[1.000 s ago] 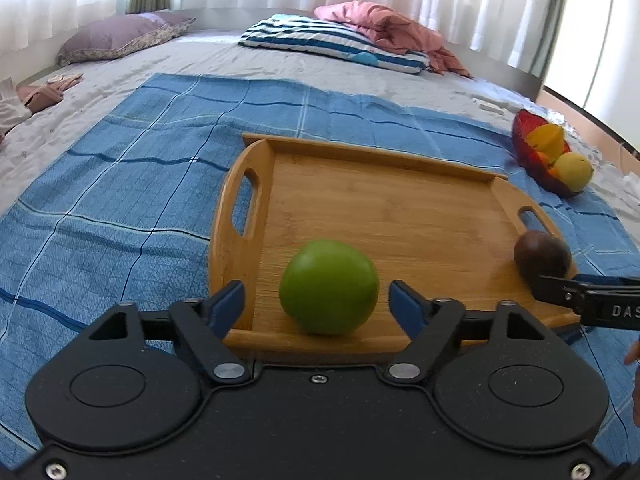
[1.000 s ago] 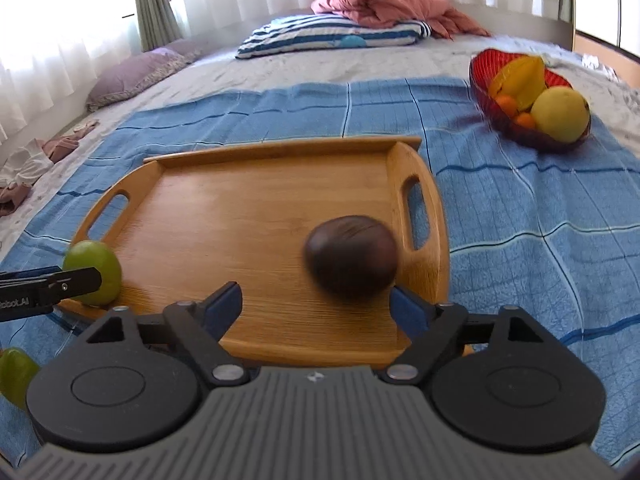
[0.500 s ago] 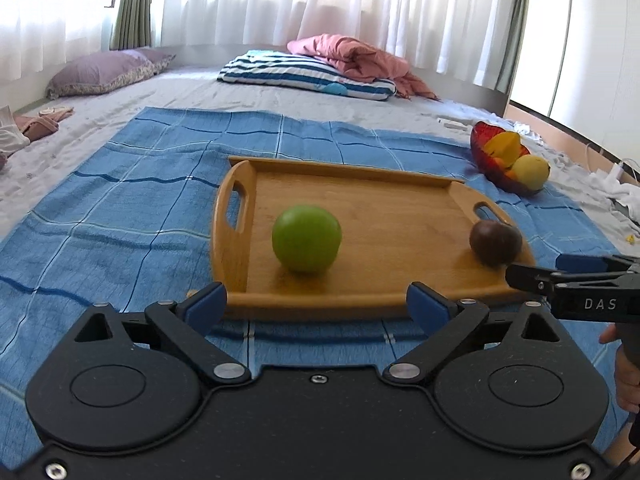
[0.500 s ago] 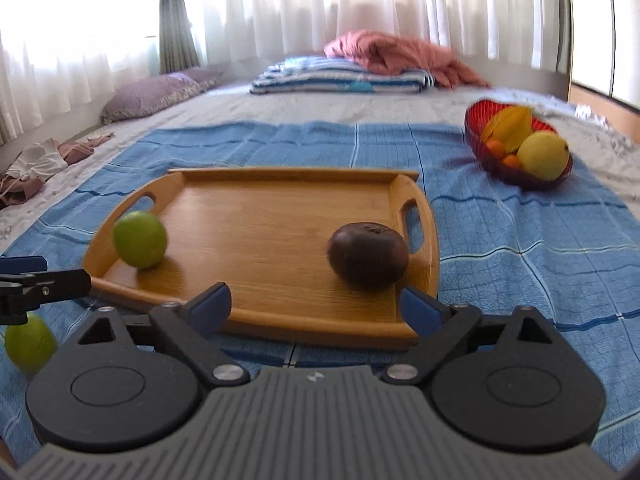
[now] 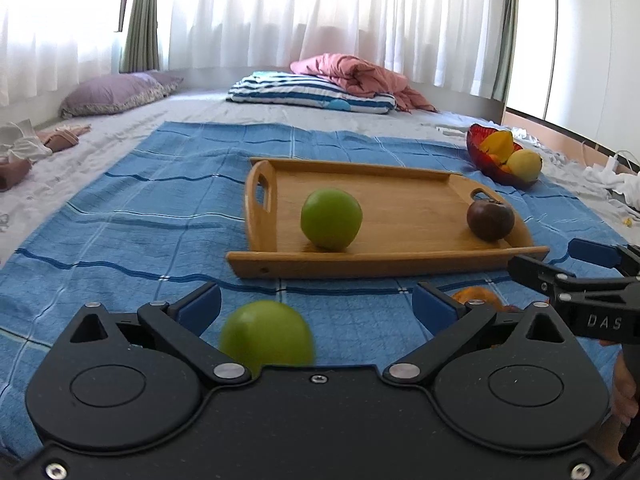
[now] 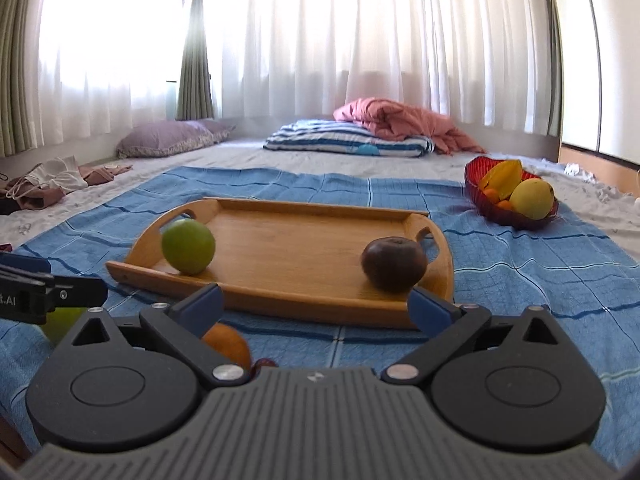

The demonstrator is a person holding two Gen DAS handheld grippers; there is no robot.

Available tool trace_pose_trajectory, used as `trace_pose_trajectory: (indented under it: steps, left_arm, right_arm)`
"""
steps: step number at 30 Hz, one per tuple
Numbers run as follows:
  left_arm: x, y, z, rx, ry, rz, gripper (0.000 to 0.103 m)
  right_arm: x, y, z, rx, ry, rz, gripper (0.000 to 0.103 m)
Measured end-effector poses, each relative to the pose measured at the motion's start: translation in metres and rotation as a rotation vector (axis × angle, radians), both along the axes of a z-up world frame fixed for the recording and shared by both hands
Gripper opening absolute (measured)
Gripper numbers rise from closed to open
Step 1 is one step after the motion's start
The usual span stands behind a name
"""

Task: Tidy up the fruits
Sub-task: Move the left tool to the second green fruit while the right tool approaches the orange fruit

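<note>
Two green fruits [image 5: 331, 218] [image 5: 267, 338] | one dark fruit [image 5: 490, 220] | both tongs [image 5: 316, 307] [image 6: 315, 306] wide, just opening, empty

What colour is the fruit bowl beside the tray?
Red bowl, clearest in the right wrist view.

Your wooden tray [image 6: 288, 248] is honey-brown. On it you have one bright green fruit [image 6: 188, 246] and one dark brownish-purple fruit [image 6: 394, 264]. The cloth [image 5: 140, 208] under it is blue, checked with pale and dark blue lines. A second green fruit [image 5: 266, 338] and an orange fruit [image 6: 228, 346] lie on that cloth. Your red bowl [image 6: 480, 196] carries yellow and orange fruit. Beyond: a blue-and-white striped pillow [image 6: 348, 142], a pink blanket [image 6: 400, 120], a lilac pillow [image 6: 168, 138], white curtains [image 6: 340, 32].
</note>
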State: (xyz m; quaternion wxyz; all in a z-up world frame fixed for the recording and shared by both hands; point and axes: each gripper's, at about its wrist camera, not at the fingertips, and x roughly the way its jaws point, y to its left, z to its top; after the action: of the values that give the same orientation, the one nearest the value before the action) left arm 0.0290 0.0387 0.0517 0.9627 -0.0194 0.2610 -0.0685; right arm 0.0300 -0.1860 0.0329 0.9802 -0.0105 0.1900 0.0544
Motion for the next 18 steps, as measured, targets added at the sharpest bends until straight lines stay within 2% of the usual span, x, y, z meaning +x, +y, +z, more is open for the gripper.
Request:
trace_pose_trajectory:
  steps: [10,18]
  left_arm:
    - [-0.010,0.015,-0.021,-0.002,-0.009,0.034,0.103]
    - [-0.002,0.017,-0.036,0.031,-0.008,0.013,0.100]
  right_arm:
    - [-0.028,0.027,-0.020,0.021,-0.060,-0.040,0.103]
    - [-0.023,0.046,-0.022,-0.010,-0.041,-0.002,0.101]
